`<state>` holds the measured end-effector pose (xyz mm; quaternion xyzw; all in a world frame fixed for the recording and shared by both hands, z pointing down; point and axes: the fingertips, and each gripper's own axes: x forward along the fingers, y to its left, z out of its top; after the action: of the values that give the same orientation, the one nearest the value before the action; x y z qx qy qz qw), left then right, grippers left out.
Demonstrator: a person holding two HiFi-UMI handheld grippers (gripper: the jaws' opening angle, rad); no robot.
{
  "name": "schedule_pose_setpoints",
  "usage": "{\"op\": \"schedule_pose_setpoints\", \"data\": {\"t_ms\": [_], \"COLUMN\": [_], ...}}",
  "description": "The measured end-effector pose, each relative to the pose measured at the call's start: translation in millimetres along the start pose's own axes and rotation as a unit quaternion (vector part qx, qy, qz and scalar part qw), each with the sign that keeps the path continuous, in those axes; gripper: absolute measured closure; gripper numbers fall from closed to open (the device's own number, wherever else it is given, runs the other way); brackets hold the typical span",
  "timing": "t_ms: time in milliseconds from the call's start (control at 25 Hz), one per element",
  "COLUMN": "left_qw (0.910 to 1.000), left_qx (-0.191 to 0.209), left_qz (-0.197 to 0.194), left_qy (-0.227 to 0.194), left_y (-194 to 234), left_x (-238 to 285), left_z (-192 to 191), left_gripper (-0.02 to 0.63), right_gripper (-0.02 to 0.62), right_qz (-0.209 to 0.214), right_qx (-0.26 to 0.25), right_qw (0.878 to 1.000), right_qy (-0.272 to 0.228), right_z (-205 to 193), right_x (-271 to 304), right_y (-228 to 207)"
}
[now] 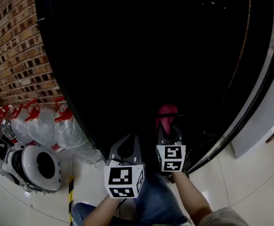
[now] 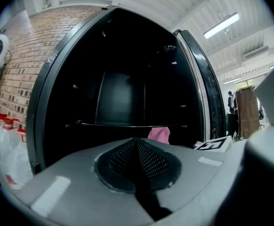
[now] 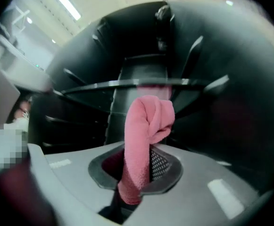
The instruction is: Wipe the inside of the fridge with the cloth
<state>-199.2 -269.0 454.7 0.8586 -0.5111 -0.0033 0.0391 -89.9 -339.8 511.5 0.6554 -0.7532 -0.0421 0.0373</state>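
You have two grippers, one cloth, one fridge. Your right gripper (image 1: 169, 134) is clamped on the pink cloth (image 3: 145, 126), which is bunched and rolled and sticks up just inside the dark, open fridge (image 1: 151, 55), below a shelf (image 3: 127, 84). Your left gripper (image 1: 126, 148) sits beside it, jaws together on nothing. Red-capped water bottles (image 1: 42, 125) stand at the left by the brick wall (image 1: 14, 46).
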Motion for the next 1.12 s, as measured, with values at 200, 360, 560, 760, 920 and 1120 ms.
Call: {"op": "schedule_pose_setpoints", "data": {"t_ms": [200, 360, 560, 760, 920, 1120], "left_qw": [0.9997, 0.9994, 0.9993, 0.9985, 0.9989, 0.9996], "left_qx": [0.007, 0.004, -0.002, 0.014, 0.003, 0.001], "left_qz": [-0.022, -0.035, -0.038, -0.047, -0.037, -0.023], "left_qy": [0.003, 0.003, 0.004, -0.026, -0.028, -0.016], "left_y": [-13.9, -24.9, -25.8, -30.8, -28.9, -33.8], "left_x": [10.2, 16.7, 26.3, 24.1, 22.6, 13.7], "left_z": [-8.4, -14.7, -12.2, 0.8, 27.3, 63.6], "left_gripper": [0.597, 0.597, 0.597, 0.597, 0.595, 0.597], "right_gripper": [0.537, 0.537, 0.537, 0.537, 0.535, 0.535], "right_qz": [0.007, 0.013, 0.027, 0.052, 0.081, 0.099], "right_qx": [0.005, 0.02, 0.011, 0.002, 0.011, 0.017], "right_qw": [1.0, 0.999, 0.999, 0.996, 0.995, 0.994], "right_qy": [-0.015, -0.029, -0.035, -0.068, -0.062, -0.043], "right_z": [2.6, 7.9, 26.5, 47.7, 82.3, 128.5], "right_x": [-49.3, -74.8, -81.8, -101.3, -108.5, -117.8], "right_y": [6.0, 3.8, 5.3, 21.0, 38.5, 36.6]}}
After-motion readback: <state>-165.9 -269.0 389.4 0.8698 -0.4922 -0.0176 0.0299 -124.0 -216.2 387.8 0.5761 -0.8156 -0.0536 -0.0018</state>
